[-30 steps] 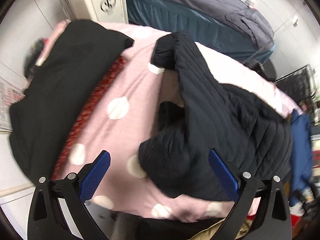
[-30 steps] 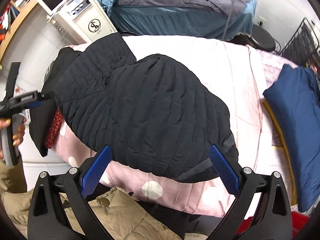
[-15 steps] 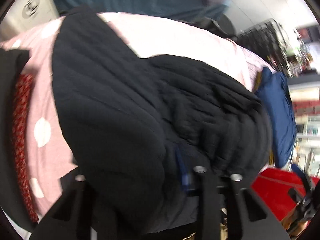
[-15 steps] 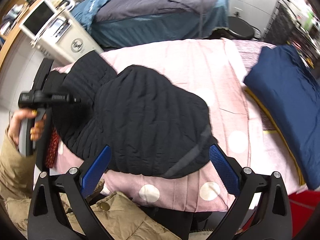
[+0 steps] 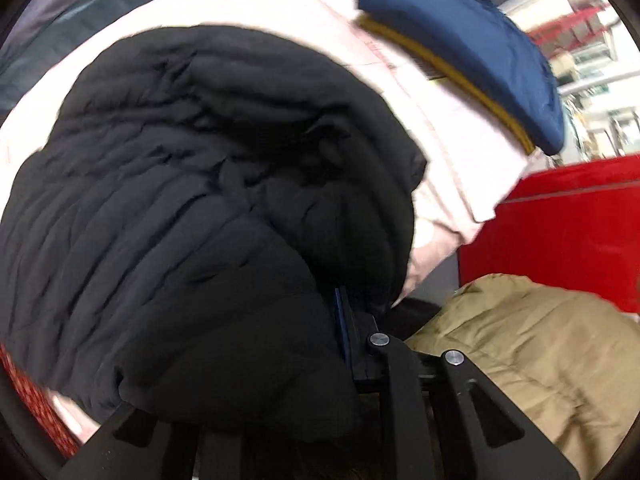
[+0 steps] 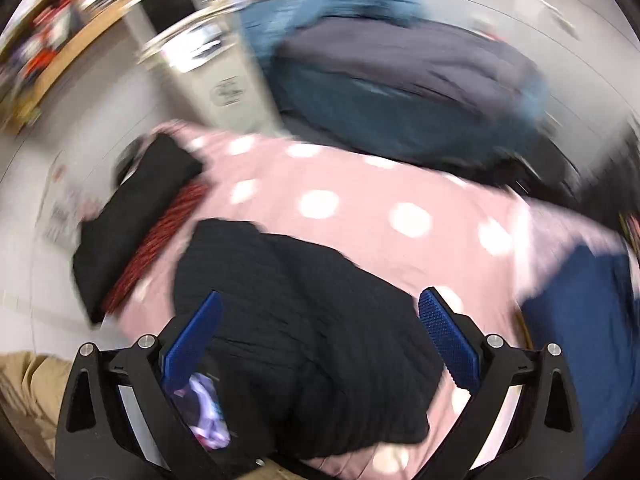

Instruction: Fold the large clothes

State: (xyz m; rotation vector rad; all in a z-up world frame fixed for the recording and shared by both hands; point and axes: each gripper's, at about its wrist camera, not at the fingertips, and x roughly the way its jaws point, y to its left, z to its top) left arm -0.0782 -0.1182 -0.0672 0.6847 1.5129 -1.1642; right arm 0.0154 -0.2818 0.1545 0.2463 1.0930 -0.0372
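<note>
A black quilted jacket [image 5: 200,200] lies bunched on the pink dotted bed cover [image 5: 440,140]. My left gripper [image 5: 320,320] points steeply down, and its jaws are closing with a thick fold of the jacket between them. One blue pad [image 5: 342,320] presses on the fabric; the other finger is buried under it. The right wrist view is blurred. There my right gripper [image 6: 320,340] hangs open above the near part of the jacket [image 6: 300,320], with nothing between its pads.
A folded navy garment [image 5: 460,40] lies at the right end of the bed, also seen as the navy garment [image 6: 592,320]. A folded black piece [image 6: 132,220] on red patterned cloth [image 6: 160,240] lies left. A red box [image 5: 560,232] stands by the bed. A person's tan sleeve [image 5: 520,360] is near.
My left gripper went from open over the bed to closed on the jacket and carried the fold rightward while rolling. My right gripper rose and swung, staying open.
</note>
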